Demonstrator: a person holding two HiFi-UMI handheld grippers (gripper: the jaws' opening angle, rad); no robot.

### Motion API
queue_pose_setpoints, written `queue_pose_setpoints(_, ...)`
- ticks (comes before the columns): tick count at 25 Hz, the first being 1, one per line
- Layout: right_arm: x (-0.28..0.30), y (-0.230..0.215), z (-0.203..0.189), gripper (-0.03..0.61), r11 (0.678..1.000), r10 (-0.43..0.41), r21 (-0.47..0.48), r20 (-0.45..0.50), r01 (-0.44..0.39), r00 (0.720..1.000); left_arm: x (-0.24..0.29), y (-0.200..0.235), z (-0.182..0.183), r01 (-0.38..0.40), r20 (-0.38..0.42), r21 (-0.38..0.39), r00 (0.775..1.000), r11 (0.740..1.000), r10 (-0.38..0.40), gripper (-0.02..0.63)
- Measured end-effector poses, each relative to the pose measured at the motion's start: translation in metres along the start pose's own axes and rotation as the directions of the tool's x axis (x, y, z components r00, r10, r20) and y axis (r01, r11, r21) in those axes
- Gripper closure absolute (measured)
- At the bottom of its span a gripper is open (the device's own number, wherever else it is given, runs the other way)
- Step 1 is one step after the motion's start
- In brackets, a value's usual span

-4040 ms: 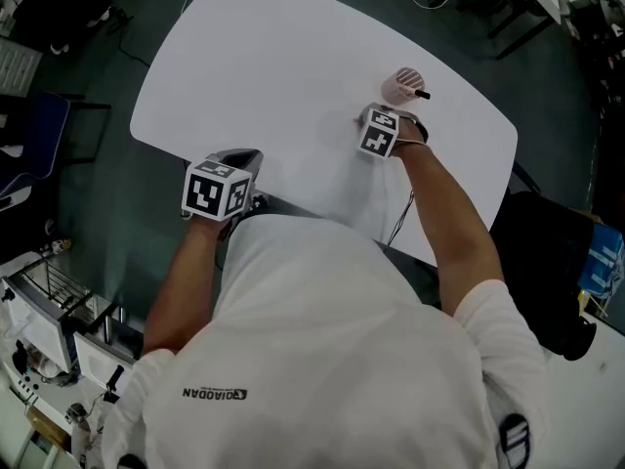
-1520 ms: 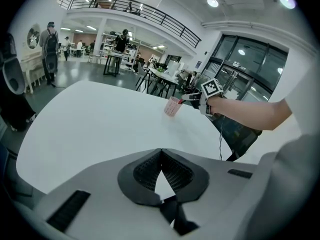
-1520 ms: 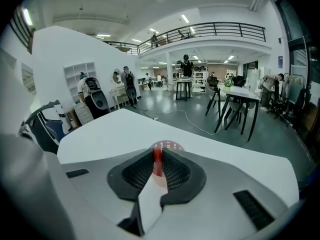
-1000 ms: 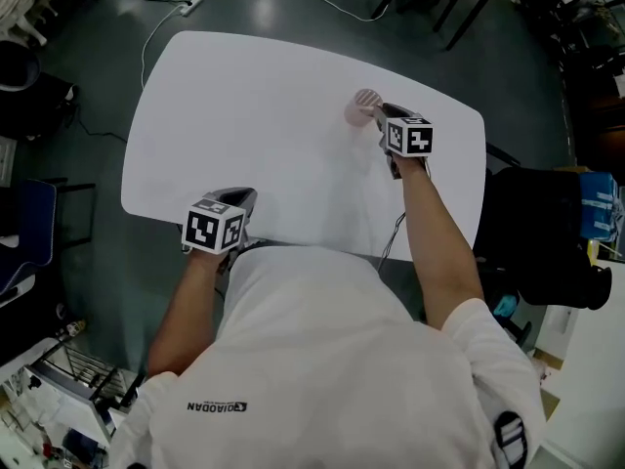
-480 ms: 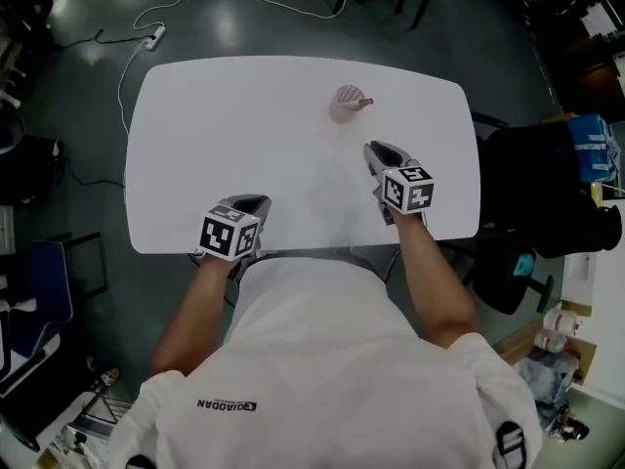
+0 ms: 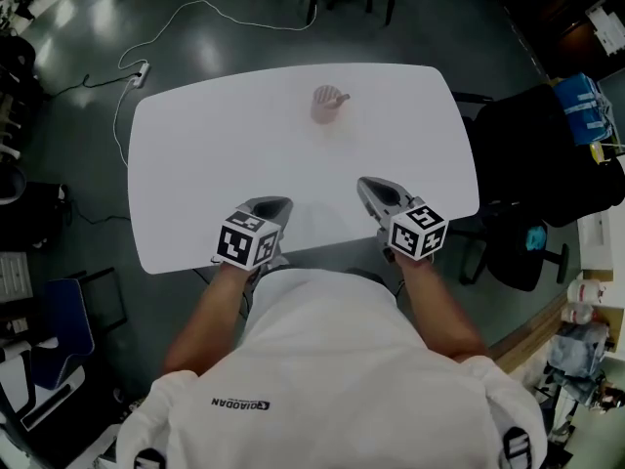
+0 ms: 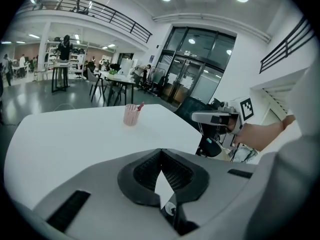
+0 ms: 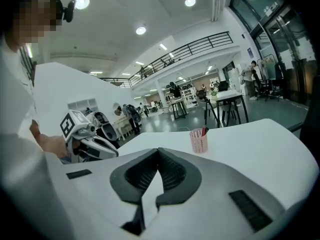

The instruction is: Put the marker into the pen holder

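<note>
Surface (image 6: 195,154): white, and bare except for one item on its far side

Left gripper (image 6: 271,205): over the near edge of the surface. Jaws pressed together, nothing between them

Right gripper (image 6: 372,188): also over the near edge, beside the left gripper. Its jaws have just been closing and now meet, with nothing between them. Both grippers are well apart from the pen holder

Pen holder (image 6: 325,106): pink mesh cup, upright, at the far centre of the surface

Marker (image 8: 204,131): reddish, stands tilted inside the pen holder with its top poking above the rim

Judgement: the task looks done. The marker is in the pen holder and neither gripper carries anything. No second marker shows on the surface in any view, so I judge nothing is left except resting the hands
</note>
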State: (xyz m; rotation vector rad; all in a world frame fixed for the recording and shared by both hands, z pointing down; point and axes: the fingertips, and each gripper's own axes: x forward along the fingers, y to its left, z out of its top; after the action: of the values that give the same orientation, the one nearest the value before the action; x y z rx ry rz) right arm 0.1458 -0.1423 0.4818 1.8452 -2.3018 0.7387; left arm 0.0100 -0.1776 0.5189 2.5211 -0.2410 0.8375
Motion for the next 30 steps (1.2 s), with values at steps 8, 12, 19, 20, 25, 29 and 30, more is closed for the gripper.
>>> queue_pose_setpoints(8, -0.083, 0.024, -0.013, 0.560, 0.996, 0.083, -0.042, 0.026, -0.082, 0.996, -0.001, -0.080, -0.007, -0.020, 0.093, -0.053, 0.995, 0.998, 0.025, 0.588)
queue_pose_setpoints(12, -0.130, 0.032, -0.035, 0.560, 0.994, 0.111, -0.014, 0.052, -0.111, 0.992, 0.007, -0.129, -0.025, -0.024, 0.113, -0.073, 0.993, 0.997, 0.032, 0.588)
queue_pose_setpoints(19, -0.189, 0.032, -0.066, 0.560, 0.992, 0.119, 0.039, 0.078, -0.122, 0.990, 0.013, -0.198, -0.054, -0.044, 0.082, -0.023, 0.996, 0.999, 0.046, 0.588)
queue_pose_setpoints(20, -0.196, 0.033, -0.067, 0.560, 0.992, 0.121, 0.028, 0.083, -0.123, 0.989, 0.012, -0.203, -0.055, -0.056, 0.085, -0.019, 0.995, 0.998, 0.057, 0.588)
queue_pose_setpoints(25, -0.231, 0.031, -0.073, 0.560, 0.992, 0.125, -0.003, 0.109, -0.125, 0.986, 0.011, -0.226, -0.056, -0.089, 0.111, -0.005, 0.990, 0.996, 0.089, 0.589)
queue_pose_setpoints(29, -0.241, 0.038, -0.082, 0.560, 0.991, 0.131, 0.001, 0.112, -0.132, 0.985, 0.012, -0.241, -0.069, -0.083, 0.103, -0.005, 0.991, 0.997, 0.083, 0.588)
queue_pose_setpoints(30, -0.242, 0.039, -0.084, 0.560, 0.991, 0.133, 0.001, 0.112, -0.134, 0.985, 0.013, -0.244, -0.072, -0.082, 0.100, -0.004, 0.992, 0.997, 0.082, 0.589)
